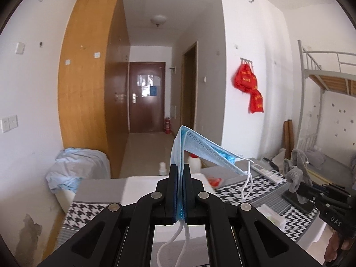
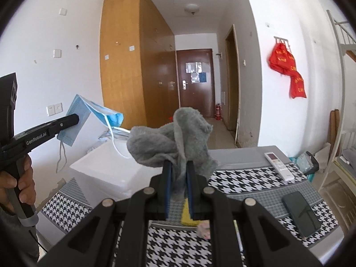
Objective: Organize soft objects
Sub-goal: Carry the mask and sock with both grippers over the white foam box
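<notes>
In the left wrist view my left gripper (image 1: 179,166) is shut on a blue face mask (image 1: 204,148), which is held in the air. The mask folds over to the right and its white ear loops dangle. My right gripper (image 2: 178,163) is shut on a crumpled grey cloth (image 2: 171,138), lifted above the table. In the right wrist view the left gripper (image 2: 75,118) with the mask (image 2: 81,113) is on the left, over the white foam box (image 2: 106,166). At the right of the left wrist view, the right gripper (image 1: 299,188) carries the grey cloth (image 1: 298,166).
The table has a houndstooth cover (image 2: 240,178). On it lie a white remote (image 2: 279,164), a dark phone (image 2: 301,213) and a yellow sponge (image 2: 188,217). A white bottle with a red cap (image 1: 194,162) stands beyond the box. Light-blue bedding (image 1: 73,164) lies on the left.
</notes>
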